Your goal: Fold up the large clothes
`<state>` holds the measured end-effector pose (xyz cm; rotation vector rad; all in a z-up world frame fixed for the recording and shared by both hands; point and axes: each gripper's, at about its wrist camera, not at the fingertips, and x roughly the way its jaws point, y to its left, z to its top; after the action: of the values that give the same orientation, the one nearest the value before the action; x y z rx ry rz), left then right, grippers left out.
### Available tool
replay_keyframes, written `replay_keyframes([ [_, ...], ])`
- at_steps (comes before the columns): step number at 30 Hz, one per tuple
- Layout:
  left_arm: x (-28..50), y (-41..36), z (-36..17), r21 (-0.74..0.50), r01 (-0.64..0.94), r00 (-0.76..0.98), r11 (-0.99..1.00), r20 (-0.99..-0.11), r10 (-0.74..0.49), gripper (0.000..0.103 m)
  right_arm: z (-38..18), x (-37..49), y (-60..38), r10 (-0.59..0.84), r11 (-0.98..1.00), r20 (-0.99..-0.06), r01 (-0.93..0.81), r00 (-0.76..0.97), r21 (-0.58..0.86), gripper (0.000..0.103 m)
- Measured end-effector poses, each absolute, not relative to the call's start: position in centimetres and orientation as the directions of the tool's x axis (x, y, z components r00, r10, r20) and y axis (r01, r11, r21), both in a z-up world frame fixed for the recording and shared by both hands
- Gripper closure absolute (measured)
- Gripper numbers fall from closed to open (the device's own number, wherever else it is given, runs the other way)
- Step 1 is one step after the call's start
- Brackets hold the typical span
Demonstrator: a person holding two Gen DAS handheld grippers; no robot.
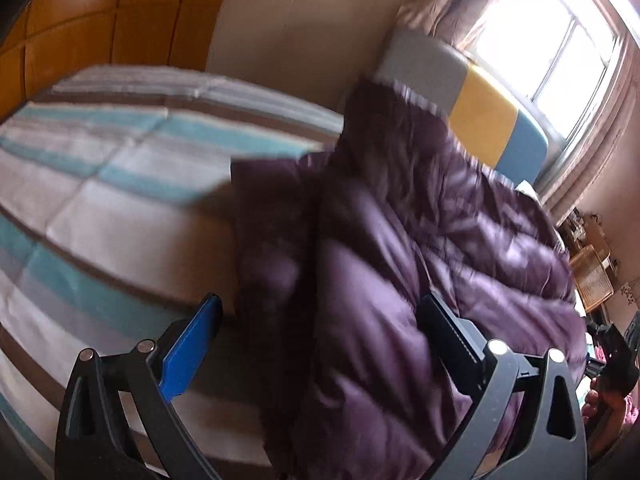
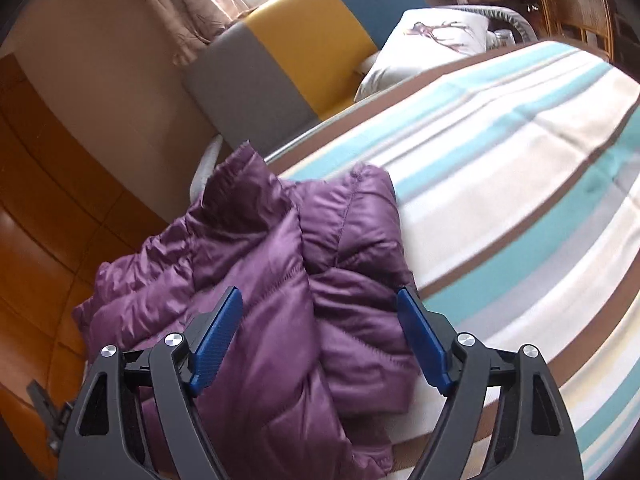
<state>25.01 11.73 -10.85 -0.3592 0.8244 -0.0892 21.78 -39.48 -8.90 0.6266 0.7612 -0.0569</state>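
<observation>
The left gripper point(image 1: 320, 332) had its jaws spread wide, gripping nothing, with the purple jacket point(image 1: 400, 260) lying between them. The right gripper point(image 2: 320, 328) also stood with jaws wide apart and empty above the jacket point(image 2: 260, 280), which lay bunched on the striped bed point(image 2: 500, 200) near its edge. No writing was readable.

Daylight entered through the window point(image 1: 548, 40), which was overexposed to white glare. Motion blur smeared the striped bedspread point(image 1: 100, 184) and purple puffer jacket point(image 1: 400, 240) in the left wrist view; the right wrist view was sharper. Fisheye distortion curved the edges, and the corners were vignetted black.
</observation>
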Motion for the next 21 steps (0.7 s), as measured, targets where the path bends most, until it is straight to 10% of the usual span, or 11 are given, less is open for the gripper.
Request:
replay_keyframes([
  [16, 23.3, 10.3, -11.4, -0.438, -0.058, 0.655, 0.897, -0.695, -0.297, 0.035, -9.7, 19.9, -38.3, 0.23, 0.775, -0.677, 0.289, 0.699, 0.562, 0.024],
  [21, 23.0, 8.8, -10.6, -0.39, 0.011, 0.642, 0.921, -0.704, -0.305, 0.068, -9.6, 20.8, -37.1, 0.266, 0.816, -0.69, 0.225, 0.673, 0.533, 0.063],
])
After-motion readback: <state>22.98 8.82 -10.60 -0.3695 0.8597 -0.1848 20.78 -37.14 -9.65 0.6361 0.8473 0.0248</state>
